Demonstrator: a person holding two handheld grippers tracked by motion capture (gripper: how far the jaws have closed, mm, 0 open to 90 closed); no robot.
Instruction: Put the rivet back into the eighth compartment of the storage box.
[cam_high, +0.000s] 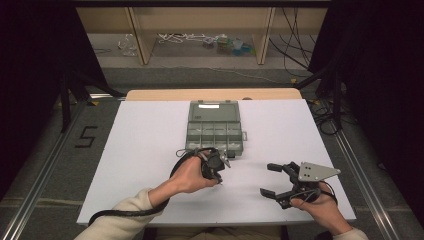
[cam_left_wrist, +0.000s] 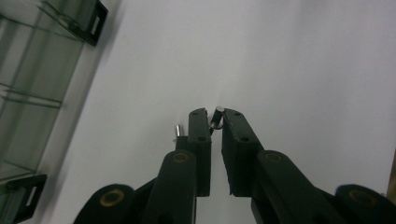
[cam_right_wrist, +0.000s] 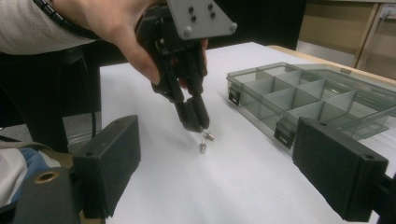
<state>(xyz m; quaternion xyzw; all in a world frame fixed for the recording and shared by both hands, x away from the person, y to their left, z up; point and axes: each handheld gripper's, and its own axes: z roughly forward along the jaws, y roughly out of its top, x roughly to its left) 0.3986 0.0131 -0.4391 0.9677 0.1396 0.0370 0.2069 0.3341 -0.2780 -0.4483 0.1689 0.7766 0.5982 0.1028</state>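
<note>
Lying loose: two screws (cam_right_wrist: 206, 141), one organizer box (cam_high: 214, 126).

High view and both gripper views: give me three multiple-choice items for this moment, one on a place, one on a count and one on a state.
1. Where does the compartment box lie?
A) on the far middle of the table, beyond the left gripper
B) at the table's near right corner
C) on the floor

2. How many small metal screws show at the left gripper's jaws?
A) none
B) two
C) five

3. How do the right gripper's jaws stand?
A) shut on a cable
B) shut on a lid
C) open, with nothing between them

Answers:
1 A: the high view shows the box past the left hand.
2 B: one screw sits between the jaw tips and a second screw is just beside them.
3 C: the jaws are spread wide over bare table.
</note>
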